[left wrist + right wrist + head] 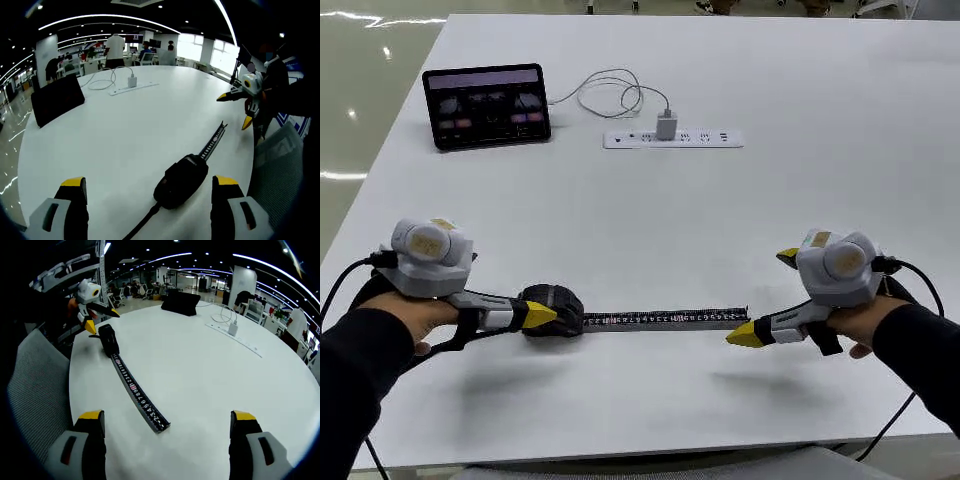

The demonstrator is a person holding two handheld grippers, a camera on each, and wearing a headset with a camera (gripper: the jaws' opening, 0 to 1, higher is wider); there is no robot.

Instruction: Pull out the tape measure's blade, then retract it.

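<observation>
- Left gripper (150,182): fingers apart, flanking the black tape measure (181,180) on the white table (720,220).
- Right gripper (168,415): fingers apart; the extended blade's (135,390) end lies between them, ungripped.

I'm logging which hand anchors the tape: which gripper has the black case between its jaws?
The left gripper: its open jaws flank the case, while the right gripper sits at the free end of the blade.

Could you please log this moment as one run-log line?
left gripper: open, case between jaws | right gripper: open, off blade | blade: extended on table
</observation>
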